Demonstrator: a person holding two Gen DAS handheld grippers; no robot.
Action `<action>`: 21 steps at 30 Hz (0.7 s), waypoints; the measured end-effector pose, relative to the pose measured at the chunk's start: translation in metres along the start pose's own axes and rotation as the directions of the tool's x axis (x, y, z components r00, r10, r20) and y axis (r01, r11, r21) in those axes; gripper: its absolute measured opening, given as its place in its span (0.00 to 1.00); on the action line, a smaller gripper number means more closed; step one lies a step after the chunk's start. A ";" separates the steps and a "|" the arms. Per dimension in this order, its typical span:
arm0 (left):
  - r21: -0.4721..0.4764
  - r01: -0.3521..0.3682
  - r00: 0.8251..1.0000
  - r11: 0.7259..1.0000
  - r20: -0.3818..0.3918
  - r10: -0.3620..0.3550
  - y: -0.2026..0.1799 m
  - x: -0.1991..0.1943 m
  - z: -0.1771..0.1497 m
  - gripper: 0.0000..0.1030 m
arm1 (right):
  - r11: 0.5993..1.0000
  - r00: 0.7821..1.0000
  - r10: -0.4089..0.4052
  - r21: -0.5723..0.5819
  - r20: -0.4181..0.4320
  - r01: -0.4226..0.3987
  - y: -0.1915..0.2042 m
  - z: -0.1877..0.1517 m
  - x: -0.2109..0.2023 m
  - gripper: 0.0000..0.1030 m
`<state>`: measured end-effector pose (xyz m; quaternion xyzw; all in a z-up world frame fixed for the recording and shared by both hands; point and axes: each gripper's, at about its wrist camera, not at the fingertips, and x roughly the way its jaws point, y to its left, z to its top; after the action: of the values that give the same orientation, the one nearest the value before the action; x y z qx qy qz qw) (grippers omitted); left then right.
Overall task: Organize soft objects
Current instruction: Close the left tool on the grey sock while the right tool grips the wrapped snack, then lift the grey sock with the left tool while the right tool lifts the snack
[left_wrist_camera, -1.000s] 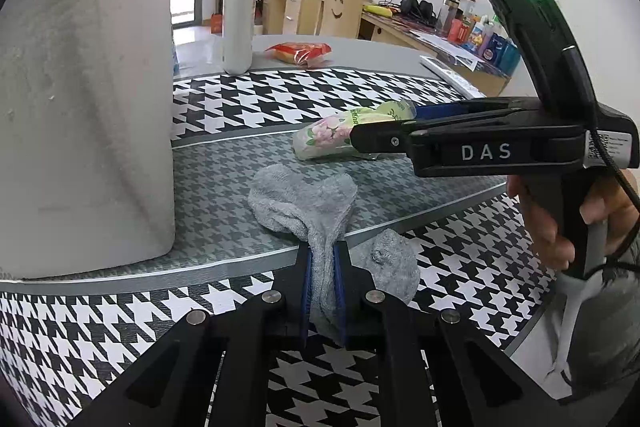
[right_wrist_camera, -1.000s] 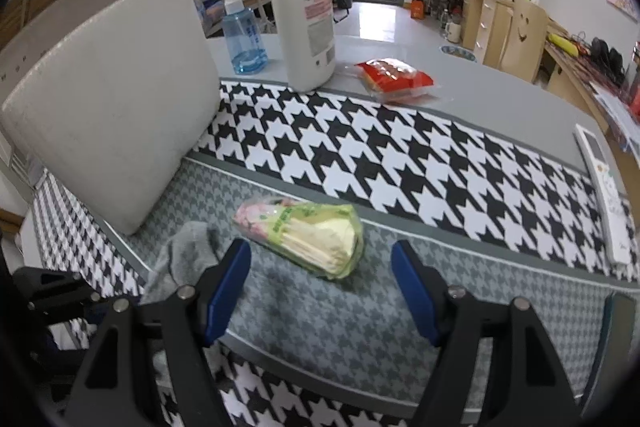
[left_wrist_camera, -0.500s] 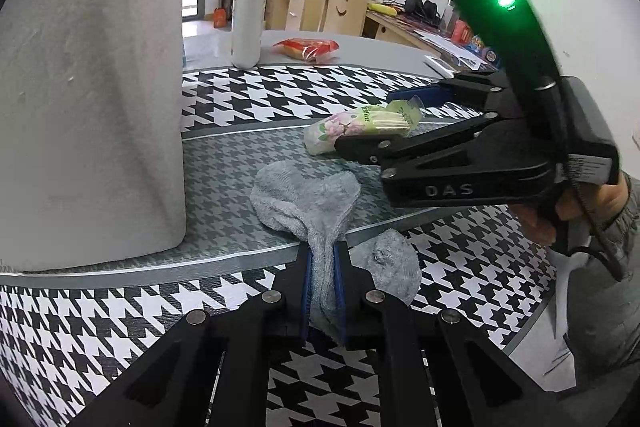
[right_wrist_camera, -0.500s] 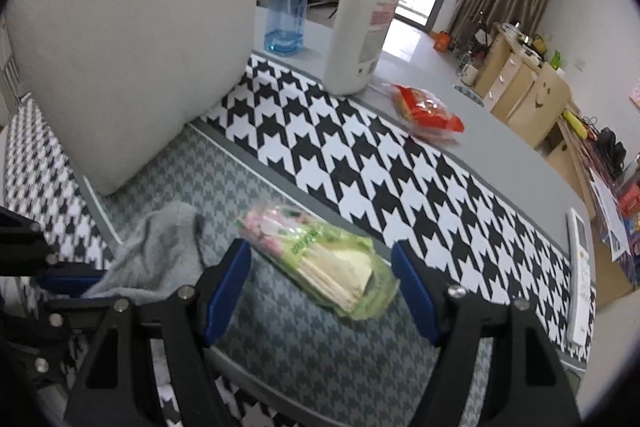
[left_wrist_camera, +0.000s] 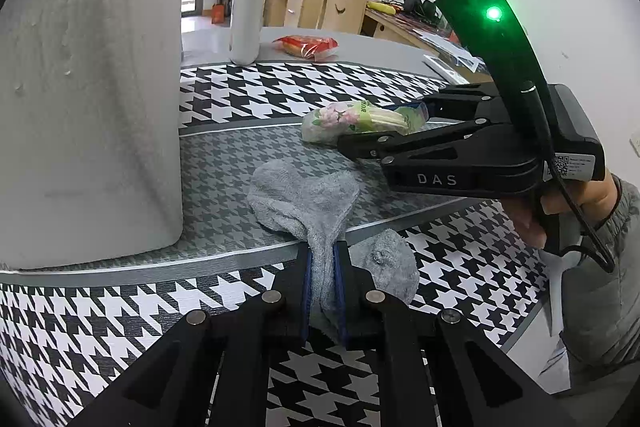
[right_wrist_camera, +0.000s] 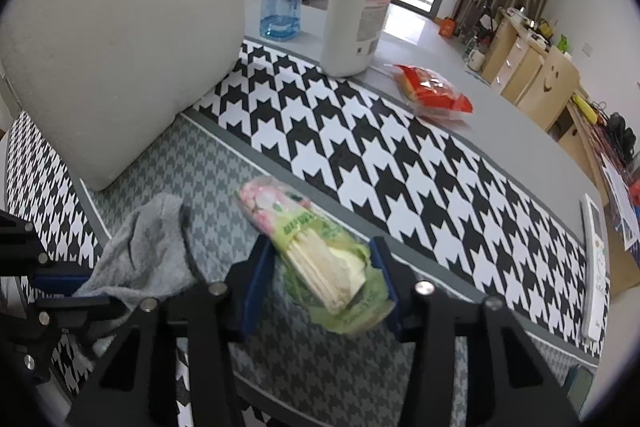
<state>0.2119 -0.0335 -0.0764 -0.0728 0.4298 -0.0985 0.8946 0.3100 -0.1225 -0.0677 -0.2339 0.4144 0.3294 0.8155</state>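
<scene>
**Sock pinched, tissue pack between closing jaws**

Left wrist view: the left gripper is clamped narrow on a grey sock lying on the houndstooth mat beside a white foam block.

Right wrist view: the right gripper has just been closing; its blue pads now press both sides of the tissue pack on the mat's grey middle, sock just left.

Both wrist views look steeply down, close over the houndstooth mat, sharing sock and tissue pack.
</scene>
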 end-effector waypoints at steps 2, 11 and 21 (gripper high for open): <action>-0.001 0.002 1.000 1.000 0.004 -0.002 0.000 0.000 0.000 0.11 | 1.000 1.000 0.011 0.024 0.009 -0.011 -0.003 -0.001 -0.003 0.44; 0.023 0.018 0.999 1.000 0.040 -0.019 -0.011 -0.009 0.002 0.11 | 0.990 0.999 -0.037 0.140 0.036 0.032 -0.019 -0.012 -0.027 0.38; 0.053 0.011 0.997 0.999 0.078 -0.015 -0.025 -0.022 0.006 0.11 | 0.976 0.994 -0.055 0.217 0.089 0.035 -0.017 -0.030 -0.065 0.38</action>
<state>0.2004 -0.0522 -0.0511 -0.0557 0.3913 -0.1129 0.9116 0.2782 -0.1761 -0.0289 -0.1378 0.4029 0.2749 0.8620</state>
